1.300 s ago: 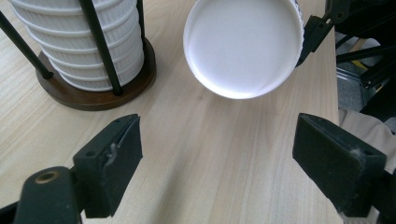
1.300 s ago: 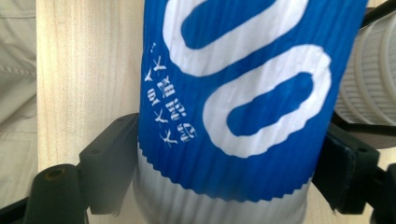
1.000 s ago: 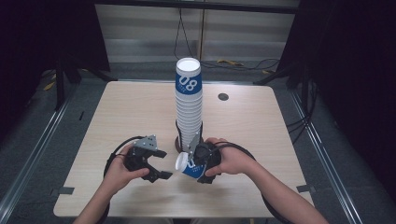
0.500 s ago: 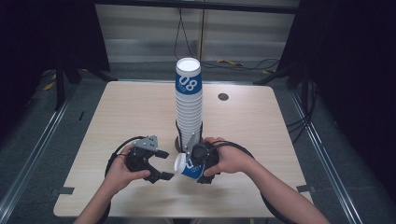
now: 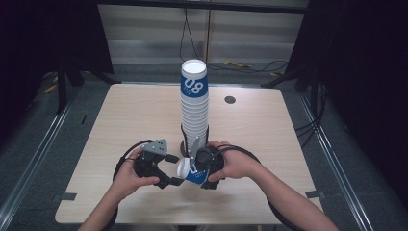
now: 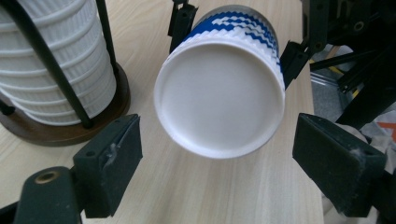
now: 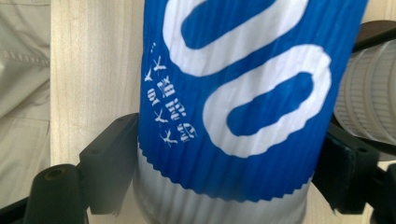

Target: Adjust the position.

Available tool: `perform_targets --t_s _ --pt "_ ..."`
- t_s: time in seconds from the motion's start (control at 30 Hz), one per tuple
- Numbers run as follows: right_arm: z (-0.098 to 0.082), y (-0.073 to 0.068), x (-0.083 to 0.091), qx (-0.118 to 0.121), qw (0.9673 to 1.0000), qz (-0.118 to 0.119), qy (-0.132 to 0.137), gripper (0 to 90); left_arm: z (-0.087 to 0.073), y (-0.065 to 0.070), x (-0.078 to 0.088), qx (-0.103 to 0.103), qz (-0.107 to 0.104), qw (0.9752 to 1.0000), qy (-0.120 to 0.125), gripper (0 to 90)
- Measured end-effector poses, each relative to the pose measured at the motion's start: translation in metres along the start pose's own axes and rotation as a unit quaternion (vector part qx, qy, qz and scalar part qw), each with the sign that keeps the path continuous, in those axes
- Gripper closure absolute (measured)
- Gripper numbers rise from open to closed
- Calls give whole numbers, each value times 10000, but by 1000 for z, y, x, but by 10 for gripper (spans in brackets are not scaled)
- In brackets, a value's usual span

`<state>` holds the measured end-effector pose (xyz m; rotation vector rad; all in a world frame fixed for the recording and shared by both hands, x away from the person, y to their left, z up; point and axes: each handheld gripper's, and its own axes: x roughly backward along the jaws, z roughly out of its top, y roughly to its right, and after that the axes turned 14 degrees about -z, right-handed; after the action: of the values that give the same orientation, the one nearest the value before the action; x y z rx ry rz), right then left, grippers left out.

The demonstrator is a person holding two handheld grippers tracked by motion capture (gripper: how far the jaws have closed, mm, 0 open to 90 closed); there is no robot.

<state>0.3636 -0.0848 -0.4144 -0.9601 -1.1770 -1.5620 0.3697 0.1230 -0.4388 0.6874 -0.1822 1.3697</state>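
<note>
High view, near edge first: two forearms come in from the bottom, each hand wrapped round a gripper over the front middle of the table (image 5: 120, 115). Right gripper (image 5: 198, 169) clamps a single blue-and-white paper cup (image 5: 189, 172) on its side, held just above the tabletop, white bottom facing left toward the left gripper (image 5: 172, 169). Left gripper's jaws are spread wide, one on each side of the cup's bottom, not touching it.

Left gripper view: cup (image 6: 223, 88) bottom-on, round white base between the two black pads (image 6: 112, 158), clear gaps both sides. Other gripper's jaws pinch the cup further along its blue band.

Right gripper view: cup (image 7: 238, 107) wall close up, blue sleeve with big white "0" shapes and small white print, white ribbed part below. Both jaws press against the cup's sides, firm hold.

Just behind the hands: tall stack of cups (image 5: 194, 110) standing upright in a round brown holder (image 5: 184, 145) with thin black upright rods. Top cup of the stack shows a blue band reading "08". Held cup sits just in front of the holder, apart from it. In the left gripper view the stack (image 6: 60, 60) and its wooden base (image 6: 70, 126) are at left, near the cup.

Farther back: small dark round disc (image 5: 230, 100) on the table, right of the stack, well apart. Beyond the table, cables (image 5: 250, 65) on the floor.
</note>
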Motion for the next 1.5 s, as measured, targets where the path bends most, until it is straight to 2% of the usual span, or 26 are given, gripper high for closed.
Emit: perform_targets --t_s 0.27,0.3,0.37,0.43,0.63,0.77,0.93,1.1,1.2,1.3,1.4,1.5 --pt "4 -1 -1 127 9999 13 34 175 1 0 -4 -41 -37 10000 -1 157" --pt "4 -2 0 55 10000 33 -26 175 1 -1 -4 -45 -49 10000 -3 157" --pt "5 -2 0 109 9999 32 3 175 2 -1 -5 -46 -59 10000 21 157" --pt "6 -3 0 23 10000 46 -72 175 2 0 -6 -42 -111 9999 31 157" --pt "9 -2 -1 135 9999 41 -26 175 4 0 -9 -42 -150 9999 33 162" --pt "10 -3 -1 148 9999 32 -15 175 3 -2 -10 -42 -254 9996 95 208" --pt "10 -3 -2 212 9998 17 1 175 2 -4 -11 -3 -276 9995 125 229" --pt "10 -4 -3 267 9996 11 37 174 1 -4 -11 -53 -266 9996 123 273" --pt "9 -4 -2 187 9998 13 79 169 1 -4 -9 -88 -257 9995 155 274" --pt "8 -4 -1 130 9996 -15 243 161 0 -3 -7 -107 -267 9994 181 274" --pt "7 -5 -1 218 9993 -59 298 158 0 -2 -6 -136 -239 9995 129 276" --pt "6 -5 -2 54 9995 -38 315 147 -1 -3 -6 -115 -264 9995 155 276"
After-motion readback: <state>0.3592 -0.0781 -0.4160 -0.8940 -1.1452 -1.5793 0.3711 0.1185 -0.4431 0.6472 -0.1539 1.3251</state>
